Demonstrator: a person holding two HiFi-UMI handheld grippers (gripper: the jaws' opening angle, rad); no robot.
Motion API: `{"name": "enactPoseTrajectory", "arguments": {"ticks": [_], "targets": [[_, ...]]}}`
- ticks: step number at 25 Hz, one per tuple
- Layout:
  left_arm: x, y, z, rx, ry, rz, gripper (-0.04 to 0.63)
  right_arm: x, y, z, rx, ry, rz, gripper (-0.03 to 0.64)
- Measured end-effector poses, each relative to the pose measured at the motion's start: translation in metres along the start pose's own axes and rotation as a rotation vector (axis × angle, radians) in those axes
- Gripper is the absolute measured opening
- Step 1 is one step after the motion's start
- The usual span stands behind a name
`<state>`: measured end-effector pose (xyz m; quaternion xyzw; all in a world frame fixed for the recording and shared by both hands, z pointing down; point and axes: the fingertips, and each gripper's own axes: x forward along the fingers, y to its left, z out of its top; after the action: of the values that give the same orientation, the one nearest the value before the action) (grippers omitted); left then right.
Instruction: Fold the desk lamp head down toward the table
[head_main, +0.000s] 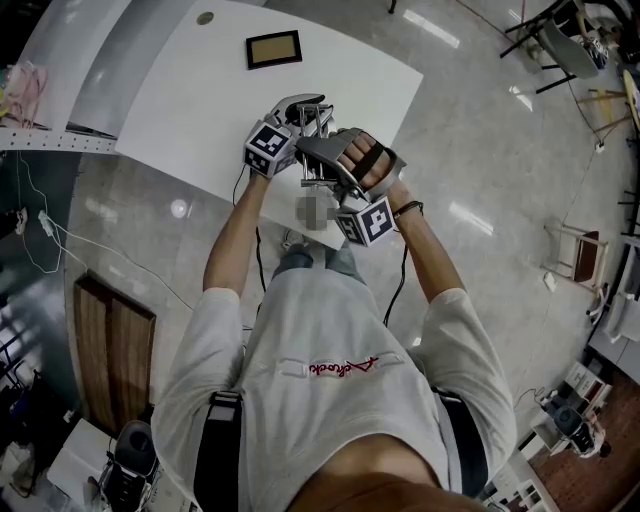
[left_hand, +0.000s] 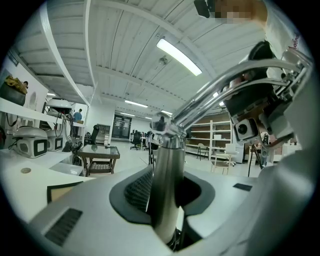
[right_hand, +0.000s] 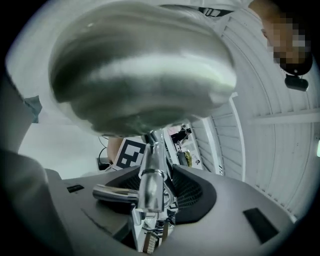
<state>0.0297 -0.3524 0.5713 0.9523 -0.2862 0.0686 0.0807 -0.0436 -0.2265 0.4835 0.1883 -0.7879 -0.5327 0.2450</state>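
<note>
Two tools are meeting on the desk lamp (head_main: 312, 130) at the near edge of the white desk (head_main: 180, 100). The left tool (left_hand: 167, 197) is clamping the lamp's brushed-metal post (left_hand: 167, 170), which is standing upright between its pads. The right tool (right_hand: 152, 202) is sitting with its jaws apart. The slim chrome neck joint (right_hand: 151, 182) is rising between them, and neither pad appears to be pressing on it. The lamp head (right_hand: 140, 75), a rounded silvery dome, is looming just above and beyond the right tool, so that hand is the nearer one. Paired chrome arm rods (left_hand: 225, 85) are slanting up and rightward from the post's top. Pushing the head down is probably calling for the right jaws to close on the neck first.
</note>
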Motion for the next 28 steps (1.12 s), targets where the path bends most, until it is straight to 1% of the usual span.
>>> {"name": "enactPoseTrajectory", "arguments": {"ticks": [11, 19, 23, 28], "targets": [[-0.001, -0.001, -0.001, -0.002, -0.001, -0.025, 0.130, 0.001, -0.001, 0.003, 0.022, -0.017, -0.036, 0.160], [-0.002, -0.003, 0.001, -0.016, -0.004, -0.048, 0.133, 0.002, 0.007, 0.003, -0.009, -0.028, -0.083, 0.152], [0.000, -0.001, -0.001, -0.004, -0.009, -0.051, 0.135, 0.001, 0.008, 0.003, -0.015, -0.039, -0.117, 0.152], [0.000, -0.004, 0.001, -0.013, -0.011, -0.063, 0.135, -0.001, 0.008, 0.003, -0.033, -0.048, -0.148, 0.153]]}}
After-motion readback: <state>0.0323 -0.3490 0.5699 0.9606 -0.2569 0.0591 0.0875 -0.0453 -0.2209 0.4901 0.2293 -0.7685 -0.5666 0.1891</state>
